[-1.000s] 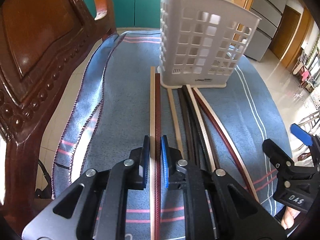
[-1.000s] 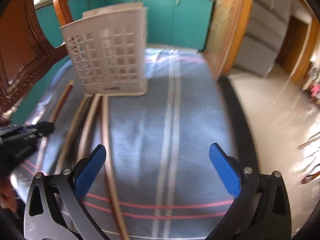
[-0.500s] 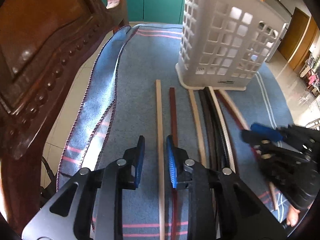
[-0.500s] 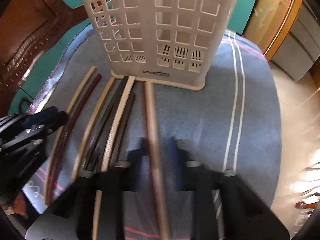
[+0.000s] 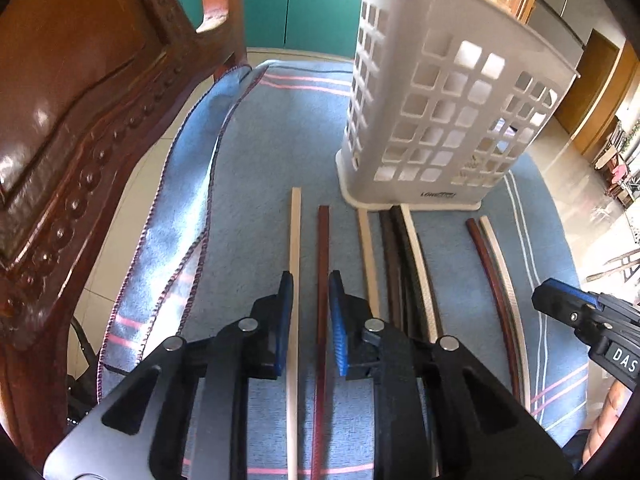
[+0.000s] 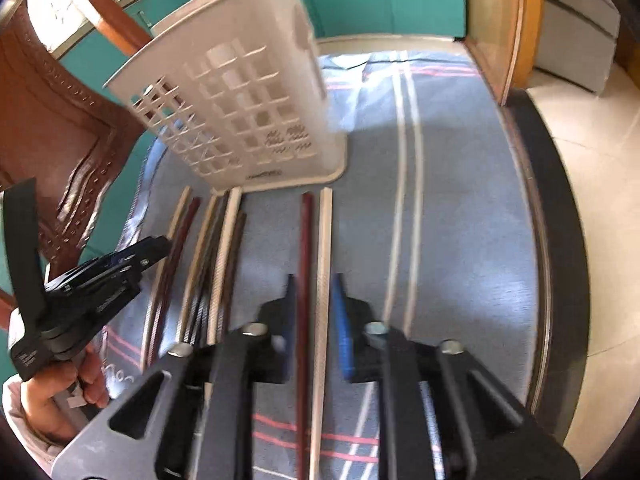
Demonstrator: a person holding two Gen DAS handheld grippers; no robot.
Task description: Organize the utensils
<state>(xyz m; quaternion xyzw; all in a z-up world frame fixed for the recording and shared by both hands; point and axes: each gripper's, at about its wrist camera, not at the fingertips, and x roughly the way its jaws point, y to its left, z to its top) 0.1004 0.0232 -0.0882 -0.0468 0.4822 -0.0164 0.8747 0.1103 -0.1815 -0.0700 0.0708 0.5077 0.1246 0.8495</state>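
While a second ago the right gripper (image 6: 314, 312) hung wide open over bare cloth, it has since narrowed its jaws around a pair of chopsticks, one dark red (image 6: 306, 248) and one cream (image 6: 324, 248), which now lie apart from the middle bundle (image 6: 218, 248) rather than at its edge. Whether the blue pads (image 6: 340, 320) press the sticks or merely flank them cannot be told, as the view is blurred. Meanwhile the left gripper (image 5: 310, 320) has opened slightly: its jaws stand parted around its own cream stick (image 5: 294, 248) and red stick (image 5: 322, 256), which lie separated on the blue cloth (image 5: 240, 200). All chopsticks rest flat in front of the white slotted holder (image 5: 448, 112), none inside it. Judging from this, the sorting into matched pairs is underway, and loading the holder is not yet begun.
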